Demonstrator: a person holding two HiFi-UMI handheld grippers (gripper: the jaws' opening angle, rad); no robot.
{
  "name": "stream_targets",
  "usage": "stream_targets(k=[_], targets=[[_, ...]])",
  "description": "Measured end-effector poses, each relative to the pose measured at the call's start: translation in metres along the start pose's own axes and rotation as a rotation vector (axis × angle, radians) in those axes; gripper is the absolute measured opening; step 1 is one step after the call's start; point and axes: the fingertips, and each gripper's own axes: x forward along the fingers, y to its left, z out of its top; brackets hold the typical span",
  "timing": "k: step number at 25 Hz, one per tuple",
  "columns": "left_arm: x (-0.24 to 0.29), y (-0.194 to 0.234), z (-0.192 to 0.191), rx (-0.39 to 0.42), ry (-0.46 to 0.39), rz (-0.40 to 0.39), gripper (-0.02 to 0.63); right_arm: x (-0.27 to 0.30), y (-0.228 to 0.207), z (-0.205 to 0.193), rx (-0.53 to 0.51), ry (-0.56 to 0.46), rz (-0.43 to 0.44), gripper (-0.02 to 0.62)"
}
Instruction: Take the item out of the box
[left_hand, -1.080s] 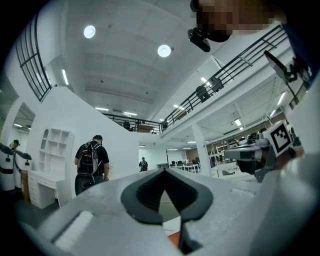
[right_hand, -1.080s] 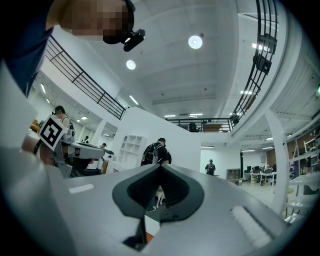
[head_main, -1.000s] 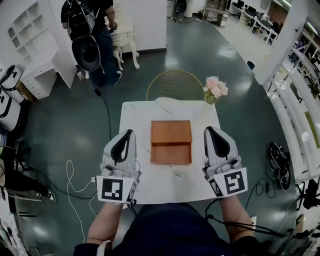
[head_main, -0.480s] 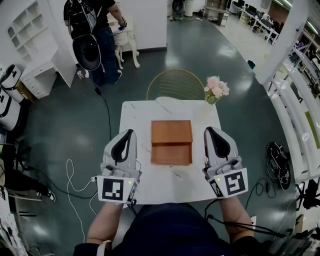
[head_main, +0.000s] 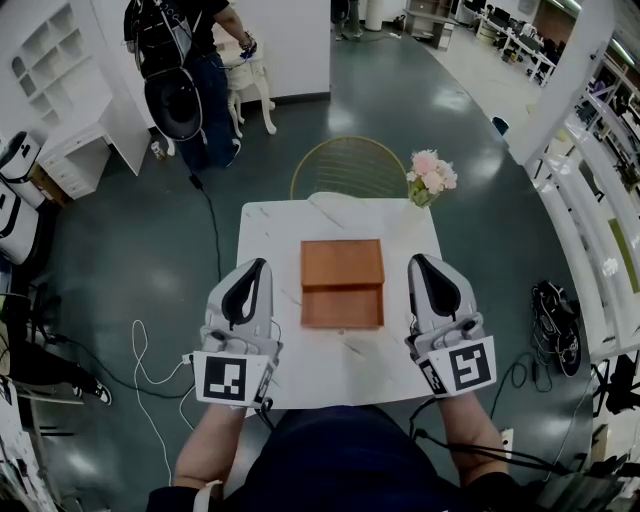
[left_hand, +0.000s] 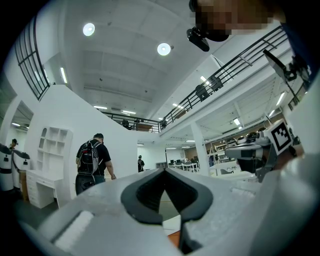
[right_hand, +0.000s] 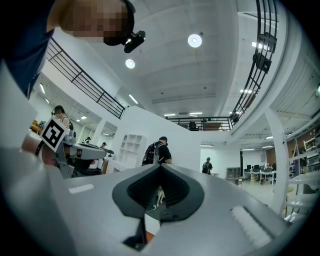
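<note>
At the counter's near left edge: left claw (head_main: 256, 268), clenched, tips pressed together with nothing between them, nose aimed away from the body. Opposite, at the near right edge: right claw (head_main: 420, 262), likewise clenched and empty, tips met, pointed the same way. Marker cubes at the rear of each, toward the body, with bare forearms behind them at the bottom of the head view. Between the two, touching neither: box (head_main: 342, 283), brown wood, flat on the white counter (head_main: 330, 365), lid down, a seam across it nearer the front edge, contents hidden. Left claw just beside the box's left side, right claw just beside its right side. Beyond the box, at the counter's far right corner: pink flowers (head_main: 431, 177). Behind the far edge: round wire-backed chair (head_main: 349, 167). Further out, on the dark green floor at the left: white cable (head_main: 140, 350) in loose loops. Well away at the upper left: person (head_main: 185, 60) with a backpack, standing near a white shelf unit (head_main: 60, 70); visible too in both gripper views, small, past the closed jaws.
</note>
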Motion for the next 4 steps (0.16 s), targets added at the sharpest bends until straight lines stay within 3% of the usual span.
stream_targets(k=[4], targets=[[0.0016, 0.0009, -0.0007, -0.002, 0.003, -0.003, 0.002, 0.0012, -0.0004, -0.0009, 0.003, 0.004, -0.002, 0.002]])
